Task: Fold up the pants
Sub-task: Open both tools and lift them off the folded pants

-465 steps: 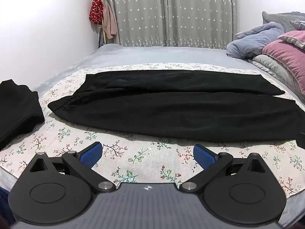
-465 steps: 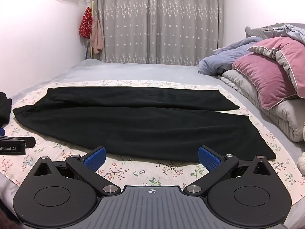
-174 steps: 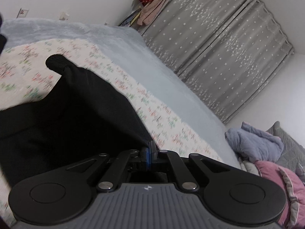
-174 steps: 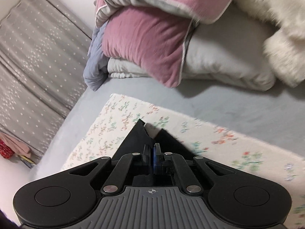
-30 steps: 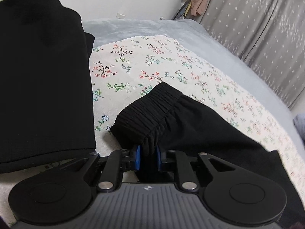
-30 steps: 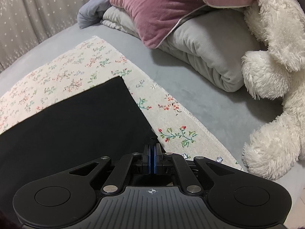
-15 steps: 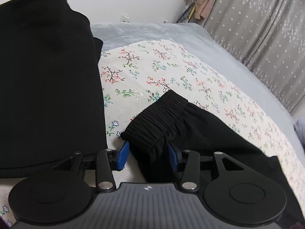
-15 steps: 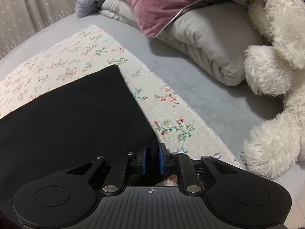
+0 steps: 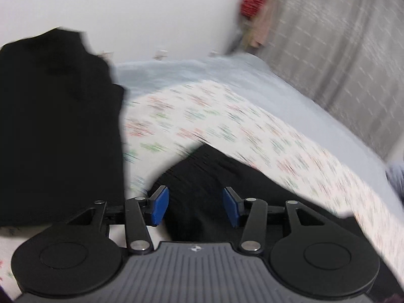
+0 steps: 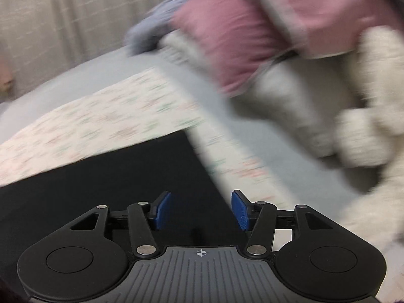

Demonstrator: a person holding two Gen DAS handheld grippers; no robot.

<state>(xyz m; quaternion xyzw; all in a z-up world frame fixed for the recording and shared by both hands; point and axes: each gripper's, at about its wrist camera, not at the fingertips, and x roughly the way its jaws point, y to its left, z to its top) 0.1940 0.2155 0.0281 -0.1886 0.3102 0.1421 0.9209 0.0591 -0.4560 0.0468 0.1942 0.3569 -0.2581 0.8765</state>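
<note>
Black folded cloth (image 9: 58,126) lies at the far left on the white floral-print sheet (image 9: 227,126), and just right of it the left gripper (image 9: 194,205) has just been opening, its blue pads clear of the gathered waistband of the long black pants (image 9: 202,176) lying on the sheet between them. Further right, the right gripper (image 10: 199,209) has likewise just spread apart over the pants' leg end (image 10: 126,176), gripping nothing, with a pink pillow (image 10: 240,38) and a white plush toy (image 10: 366,131) beyond.

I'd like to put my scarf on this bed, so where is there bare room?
Free: the floral sheet between the black pants and the grey bedspread. Crowded: the folded black garment beside the waistband, and pillows and a plush toy past the hem.
</note>
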